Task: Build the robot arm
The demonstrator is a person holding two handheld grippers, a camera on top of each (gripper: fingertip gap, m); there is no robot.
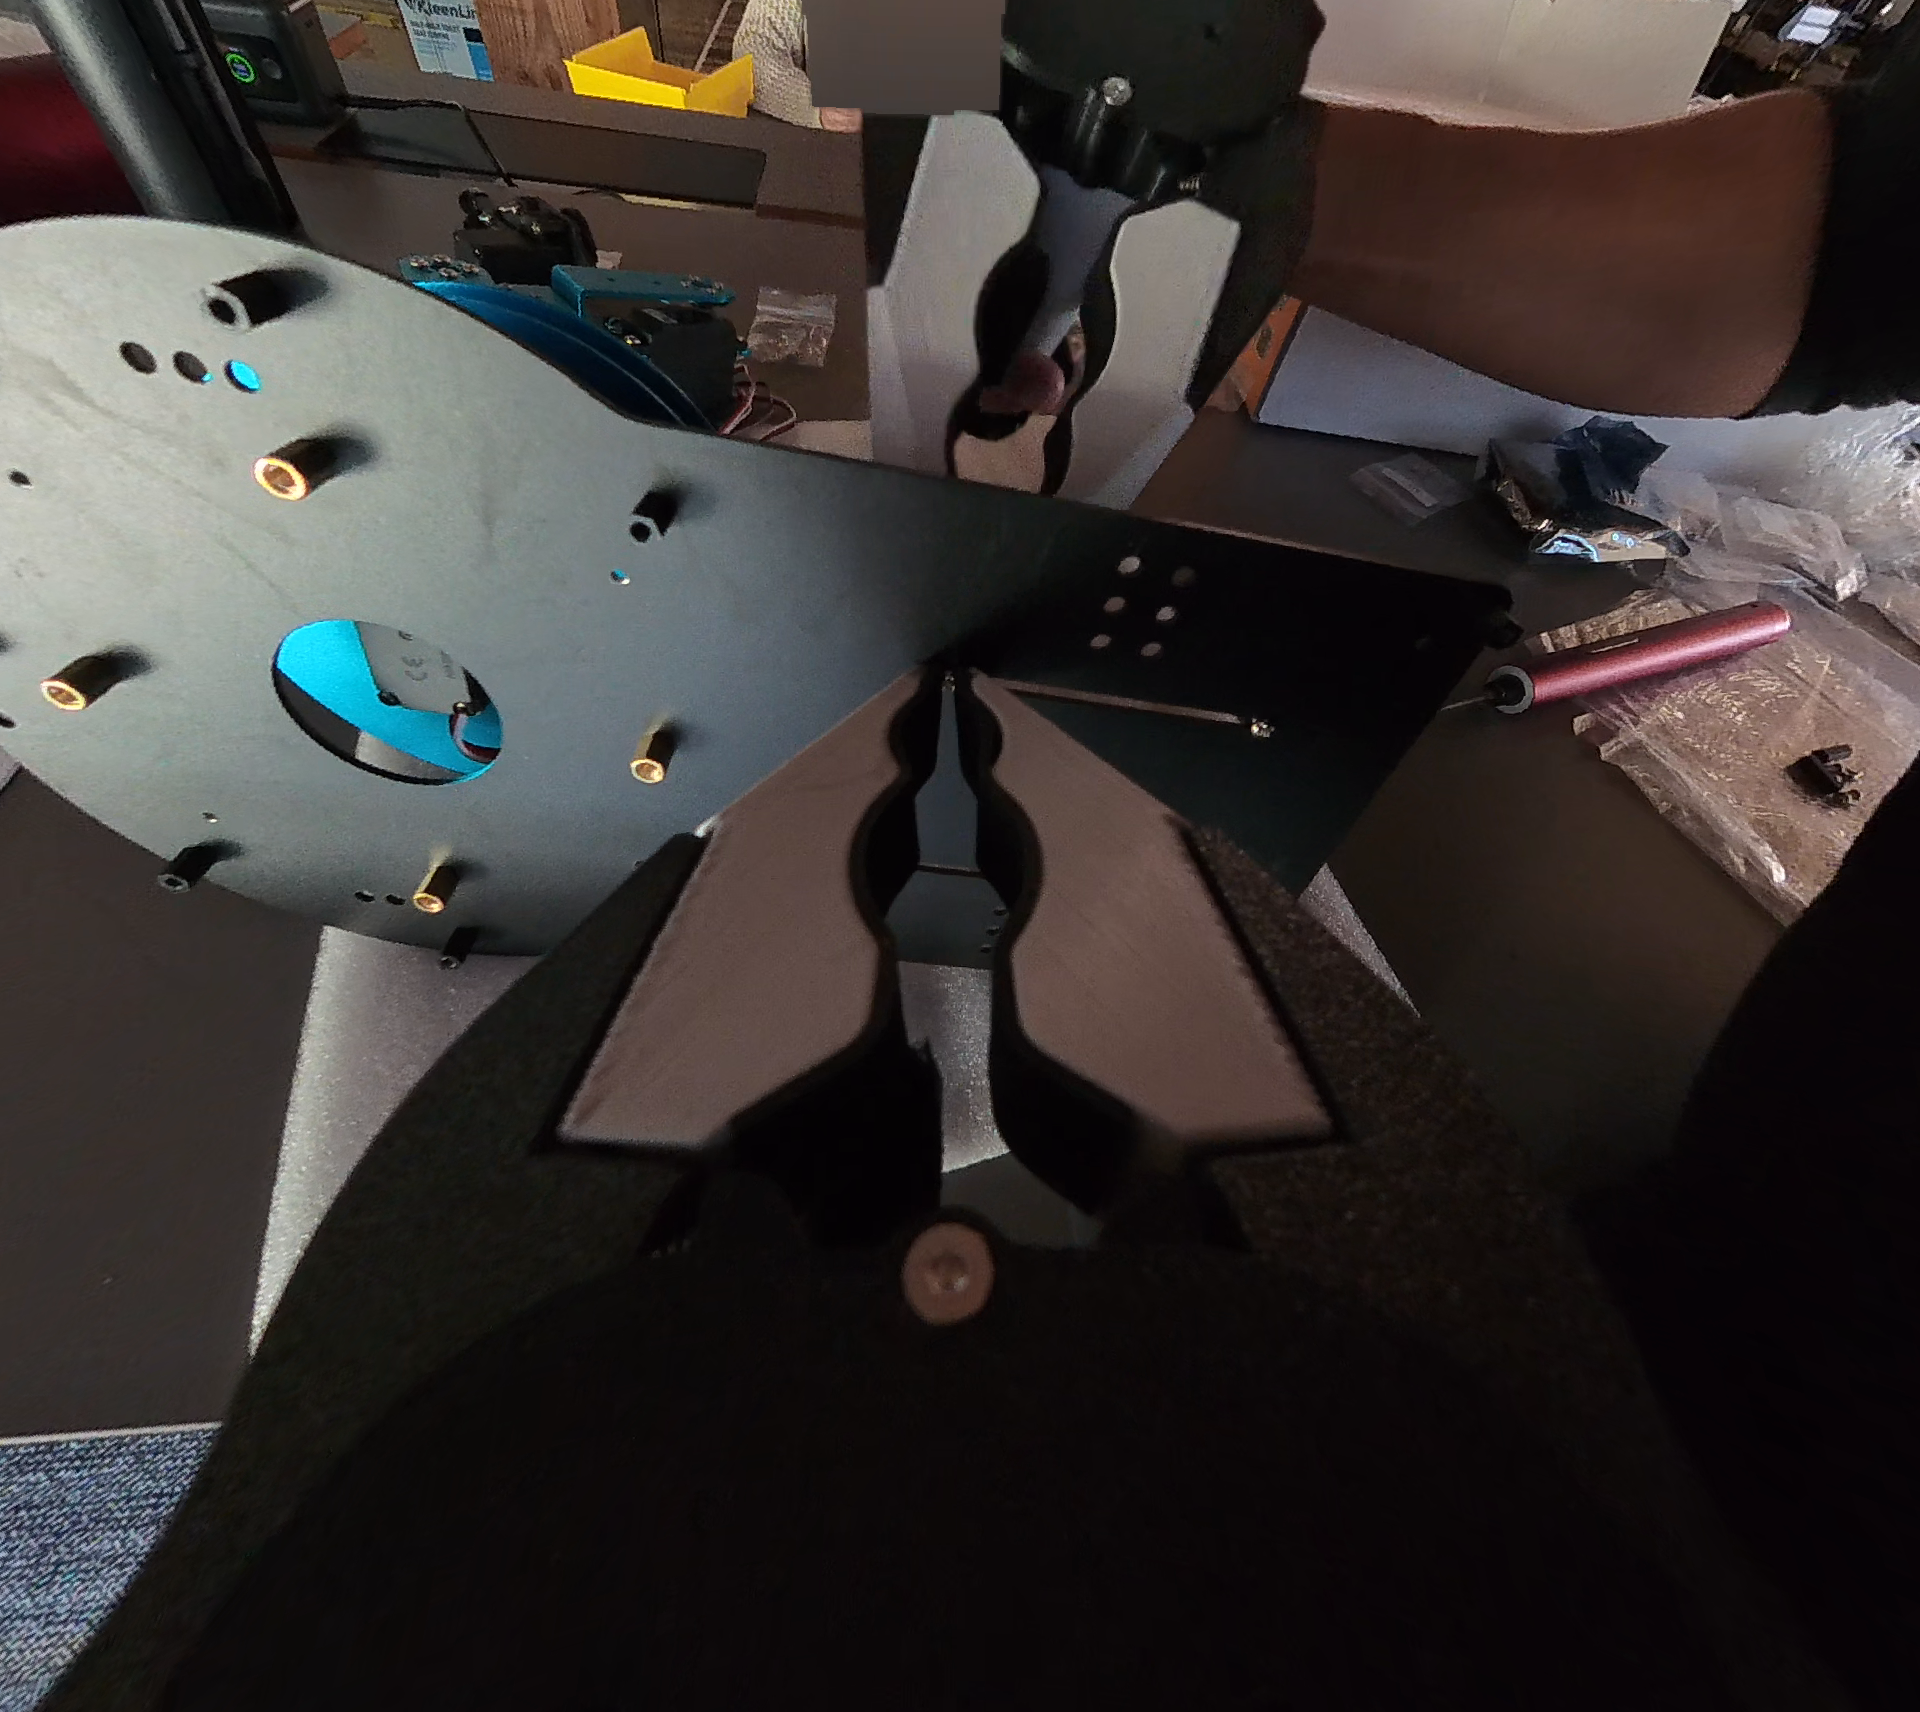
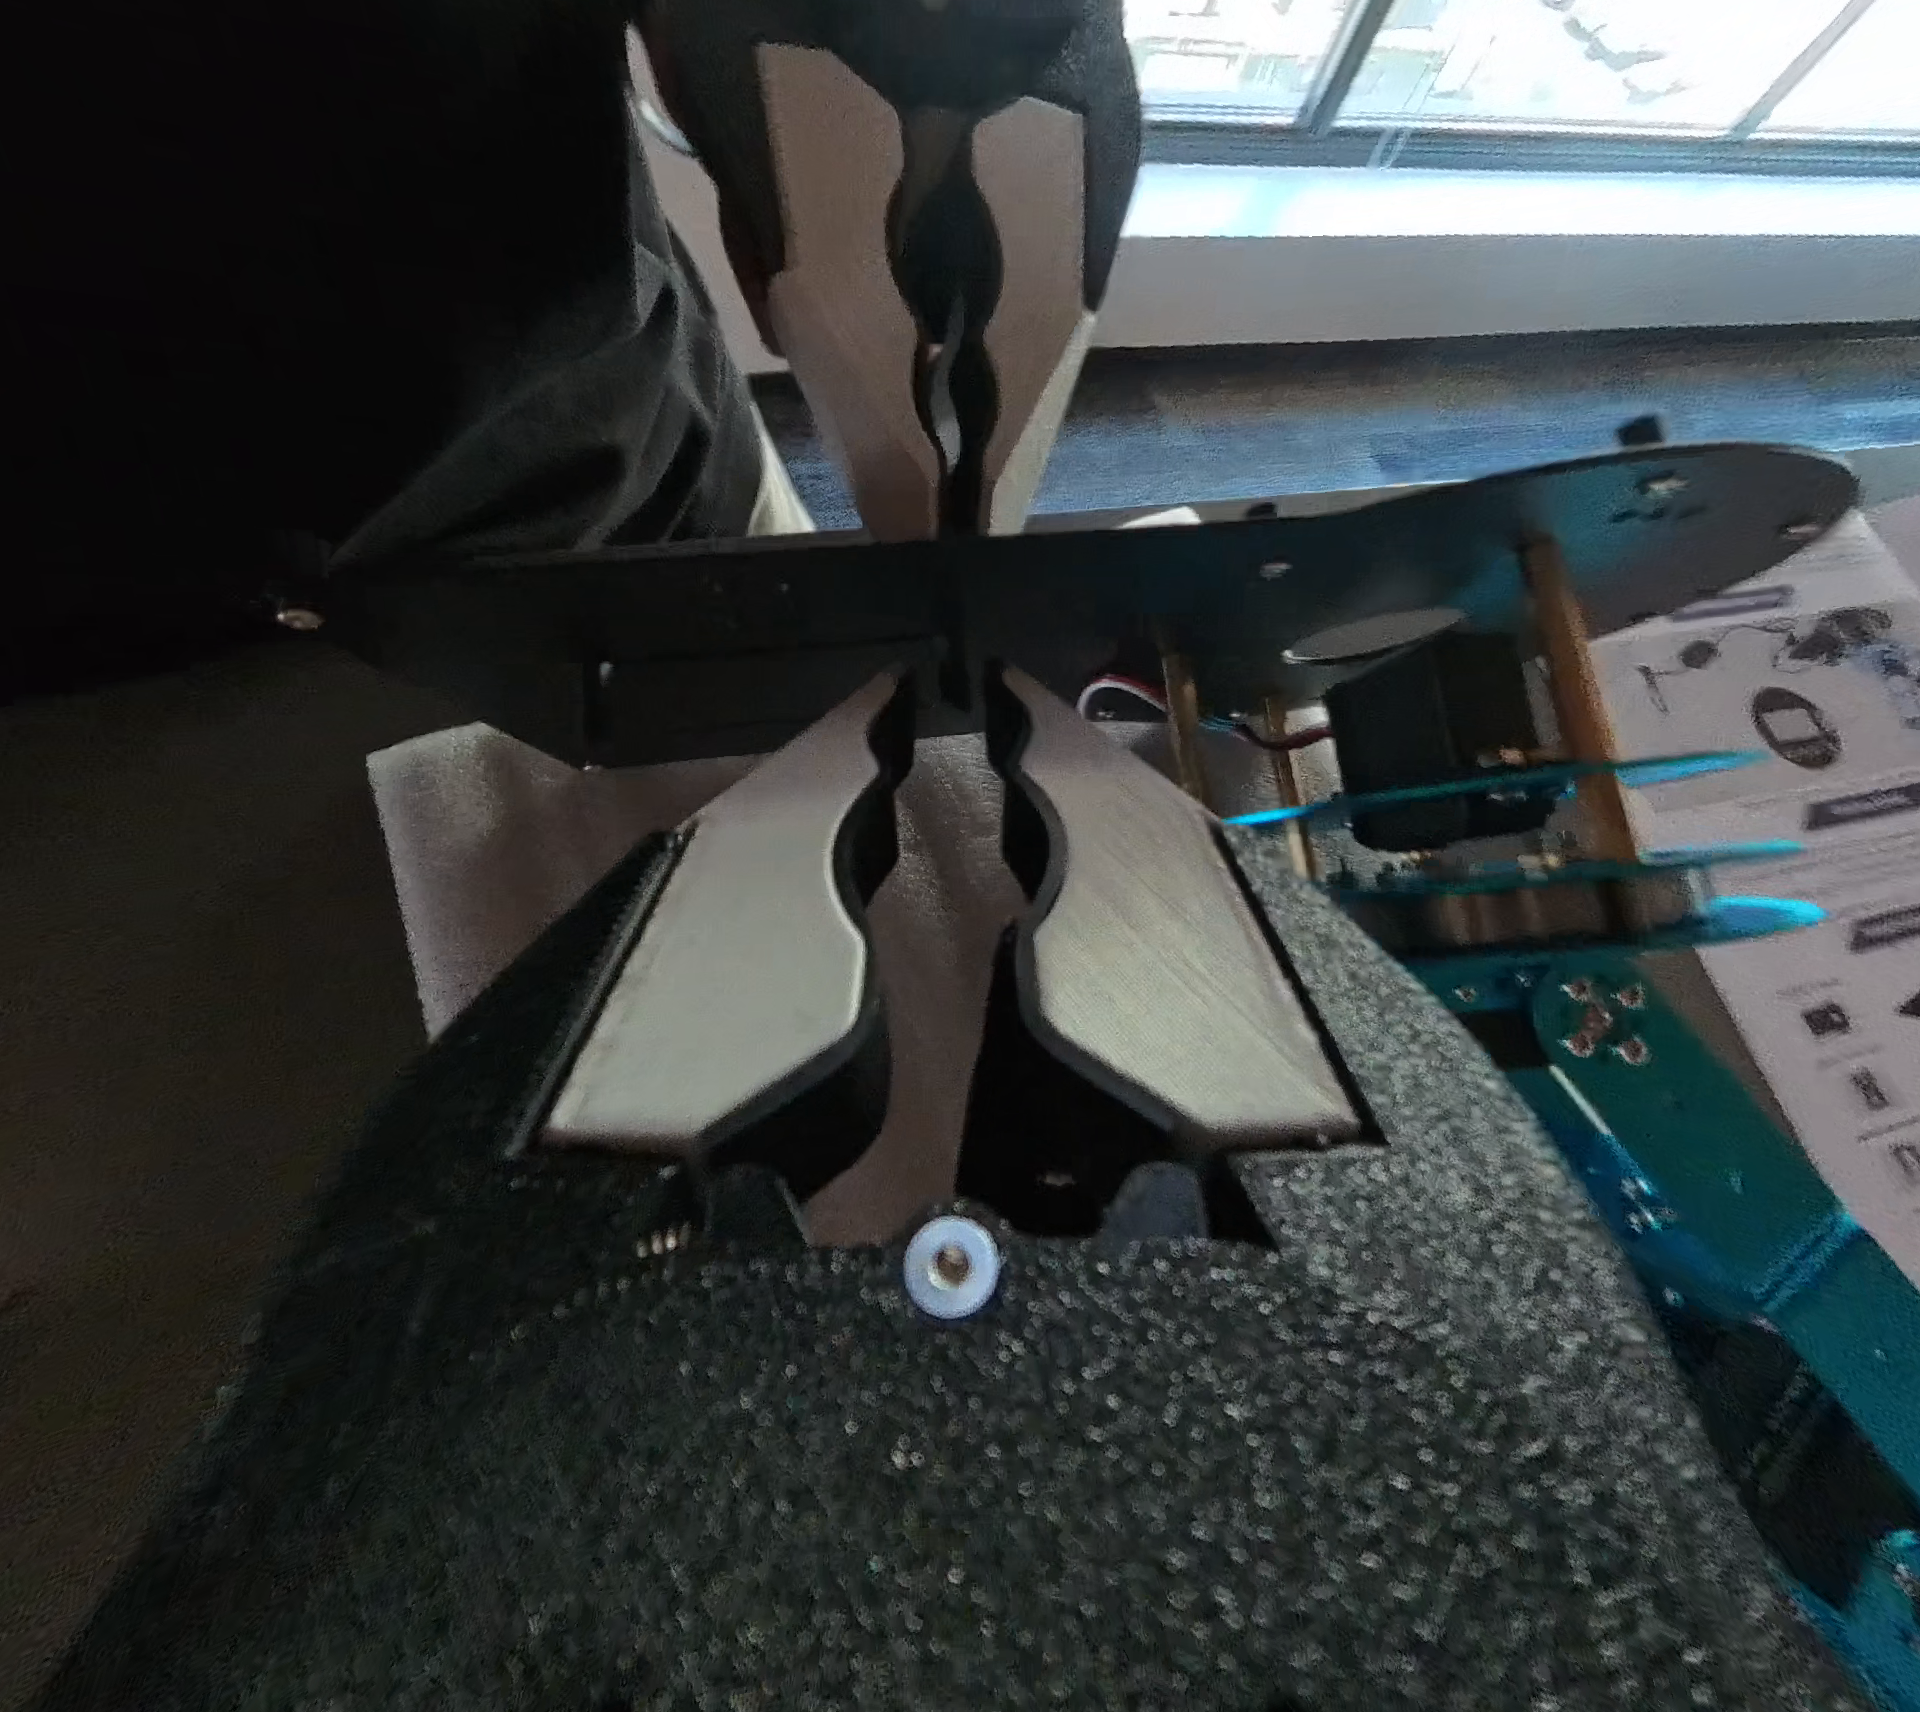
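The black metal plate point(image 1: 436, 582), round at the left end and square at the right, is held up over the white foam pad point(image 1: 343, 1018) on the table point(image 1: 135, 1091), pinched from both sides. The near edge is clenched by the left tongs point(image 1: 951, 686) and the far edge by the right tongs point(image 2: 951, 654). Gold posts point(image 1: 281, 473) are already fixed on the plate, and a red screwdriver point(image 1: 1652, 654) lies unused at the right.

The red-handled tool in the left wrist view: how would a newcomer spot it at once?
Start at the big black plate and follow its rectangular end rightward. Just past that corner, the red-handled tool lies beside clear plastic bags; it is the only dark-red cylinder.
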